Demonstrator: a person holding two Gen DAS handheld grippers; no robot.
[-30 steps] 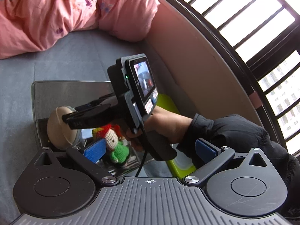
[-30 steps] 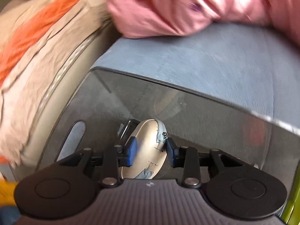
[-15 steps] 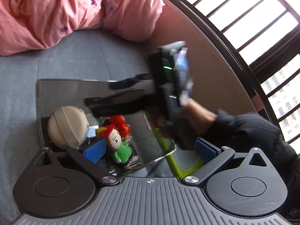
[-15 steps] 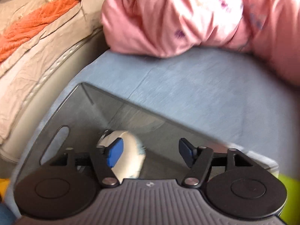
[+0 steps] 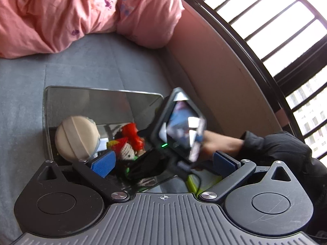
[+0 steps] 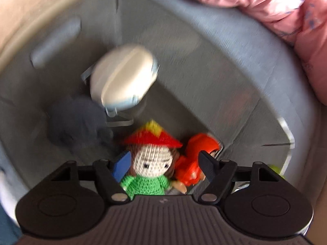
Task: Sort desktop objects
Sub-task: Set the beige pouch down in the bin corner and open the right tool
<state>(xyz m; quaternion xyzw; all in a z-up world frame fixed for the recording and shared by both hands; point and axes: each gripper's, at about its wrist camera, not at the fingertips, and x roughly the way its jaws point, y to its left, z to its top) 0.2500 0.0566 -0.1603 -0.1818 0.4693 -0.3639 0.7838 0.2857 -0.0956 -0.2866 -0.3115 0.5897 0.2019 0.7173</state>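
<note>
**Round case released into bin; right gripper now over the dolls**

Left side of the scene: the left gripper (image 5: pixel 162 161) hangs above the near edge of the clear bin (image 5: pixel 102 88), its fingers spread wide with nothing between them. It has kept roughly the same station over the last second and takes no part in the handling.

Centre: the round cream case (image 5: pixel 76 136) lies inside the bin at its left end, free of any grip. One second ago the right gripper was clamped on this case; half a second ago its fingers had parted and the case sat loose below them. The placement is judged complete.

Right of the case: the knitted doll (image 6: pixel 151 163) with red hat and green body, and touching it on its right a red plastic figure (image 6: pixel 196 159), both in the bin. A dark grey soft item (image 6: pixel 75 122) lies beside the case; the blur prevents identification.

Right gripper (image 6: pixel 164 164): fingers apart, holding nothing, now swung over the dolls, with the knitted doll's head between the fingers. The view is motion-blurred.

Assessment: one item is sorted. Whether the doll is the next target cannot be confirmed.
</note>
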